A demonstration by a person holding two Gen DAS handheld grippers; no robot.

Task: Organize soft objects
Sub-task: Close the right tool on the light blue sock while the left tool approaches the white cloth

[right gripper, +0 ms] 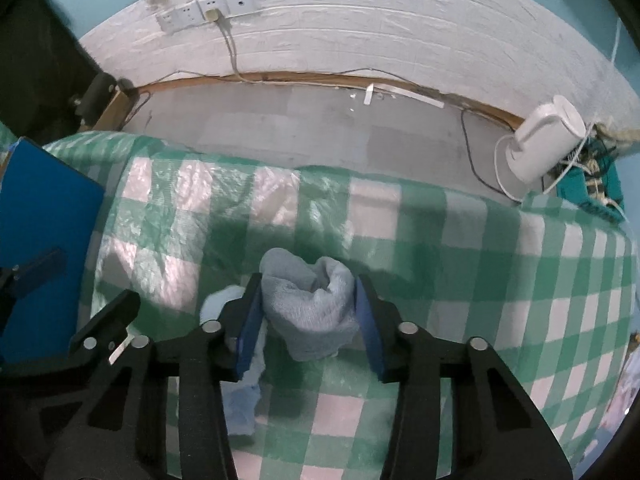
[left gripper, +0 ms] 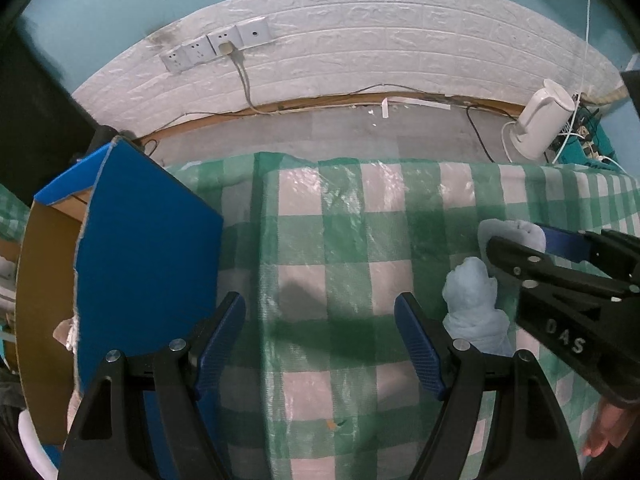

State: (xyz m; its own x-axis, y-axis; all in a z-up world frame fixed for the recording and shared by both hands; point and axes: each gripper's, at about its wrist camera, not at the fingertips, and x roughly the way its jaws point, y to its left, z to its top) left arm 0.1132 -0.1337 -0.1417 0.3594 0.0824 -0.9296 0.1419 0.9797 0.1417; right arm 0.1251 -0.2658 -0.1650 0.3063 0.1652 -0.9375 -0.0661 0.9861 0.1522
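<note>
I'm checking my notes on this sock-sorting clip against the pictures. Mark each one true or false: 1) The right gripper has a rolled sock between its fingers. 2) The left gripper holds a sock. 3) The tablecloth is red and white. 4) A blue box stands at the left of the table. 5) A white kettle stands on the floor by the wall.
1) True: the right gripper has the rolled pale blue sock between its fingers, pads against its sides.
2) False: the left gripper is open, with only tablecloth between its fingers.
3) False: it is green and white checked.
4) True: the blue box is there.
5) True: the white kettle.
</note>
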